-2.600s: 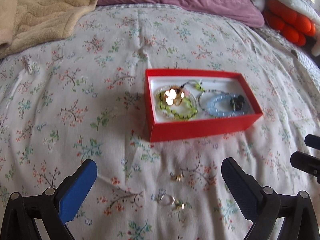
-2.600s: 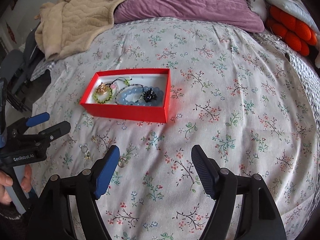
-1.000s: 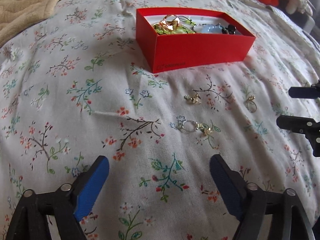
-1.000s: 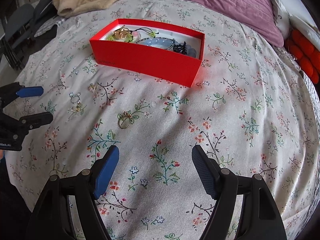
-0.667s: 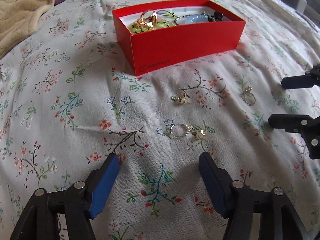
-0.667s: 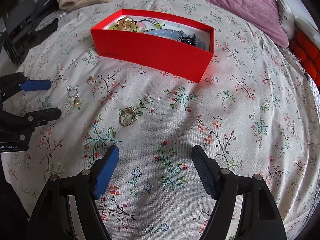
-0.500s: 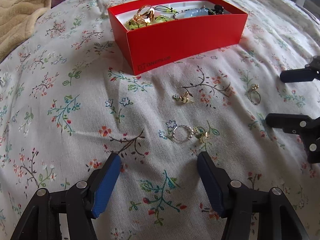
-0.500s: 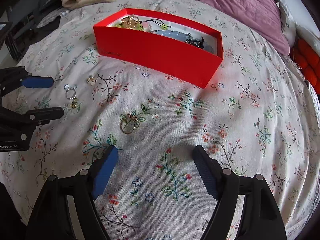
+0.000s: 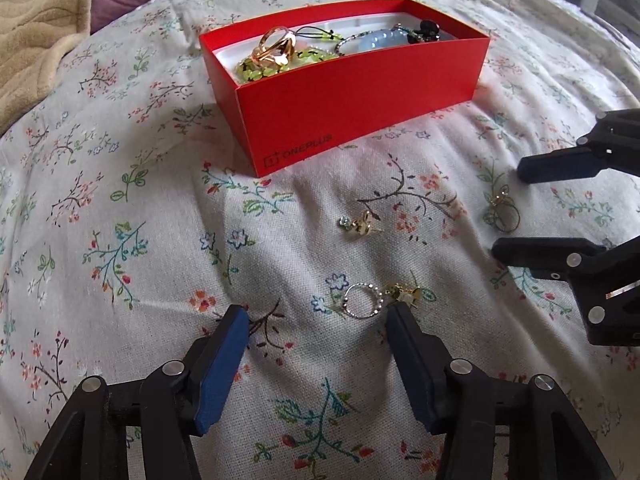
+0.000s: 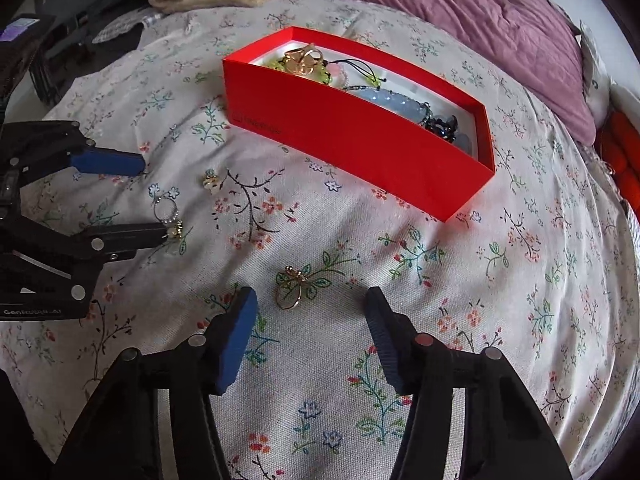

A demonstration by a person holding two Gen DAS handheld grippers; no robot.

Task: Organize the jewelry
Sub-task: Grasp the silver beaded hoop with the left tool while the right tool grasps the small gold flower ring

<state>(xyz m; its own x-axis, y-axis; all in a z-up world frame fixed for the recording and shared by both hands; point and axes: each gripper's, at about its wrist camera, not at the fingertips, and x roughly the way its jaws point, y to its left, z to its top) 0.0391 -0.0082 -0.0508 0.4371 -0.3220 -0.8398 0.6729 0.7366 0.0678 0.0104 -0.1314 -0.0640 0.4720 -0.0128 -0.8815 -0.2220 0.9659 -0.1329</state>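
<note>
Gleaming gold ring (image 10: 289, 290) lies on floral bedspread (image 10: 440, 280)

On the bedspread (image 9: 120, 184): box (image 9: 360, 112) at the far middle, bracelets (image 9: 376, 42) and a ring (image 9: 276, 46) inside. Before the box, loose: small charm (image 9: 362, 224), beaded ring (image 9: 362, 300) nearer, with a charm (image 9: 406, 294) touching its right side; gold ring (image 10: 290, 294) off to the right. Left gripper (image 9: 314, 314) just before the beaded ring, right gripper (image 10: 310, 304) just before the gold ring, both closing, nothing between pads. Blanket (image 9: 32, 32) and pillow (image 10: 480, 12) behind the box.
</note>
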